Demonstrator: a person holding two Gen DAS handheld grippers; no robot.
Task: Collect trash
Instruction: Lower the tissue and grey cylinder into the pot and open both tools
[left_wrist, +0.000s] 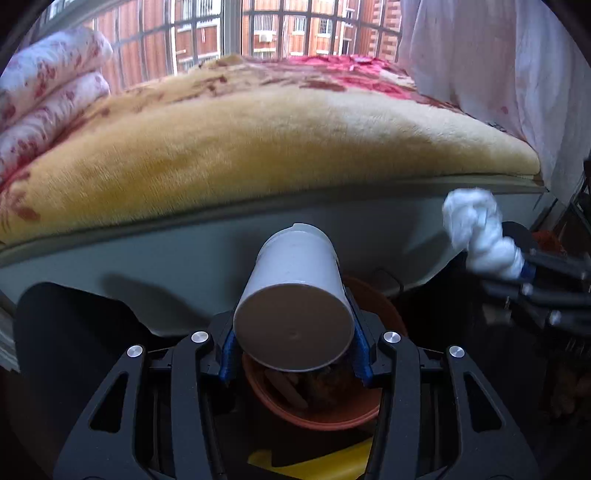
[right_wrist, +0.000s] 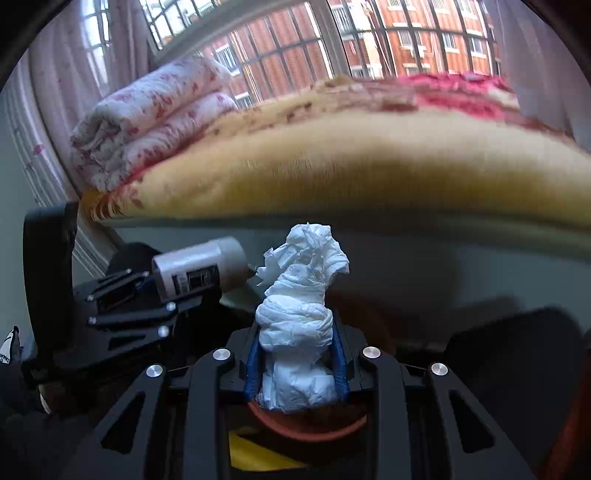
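Note:
My left gripper (left_wrist: 295, 350) is shut on a white plastic cup (left_wrist: 295, 291), held on its side with its base toward the camera, above an orange-brown bin (left_wrist: 314, 417) that holds some trash. The cup also shows in the right wrist view (right_wrist: 199, 269). My right gripper (right_wrist: 297, 365) is shut on a crumpled white tissue wad (right_wrist: 299, 314), also above the bin's rim (right_wrist: 310, 430). The tissue shows at the right of the left wrist view (left_wrist: 480, 236), beside the cup.
A bed with a yellow plush blanket (left_wrist: 258, 147) and grey side panel (left_wrist: 184, 266) stands right ahead. Folded floral bedding (right_wrist: 147, 122) lies on its left end. Barred windows (left_wrist: 258, 26) and curtains (left_wrist: 498, 66) are behind. Something yellow (left_wrist: 317, 465) lies below the bin.

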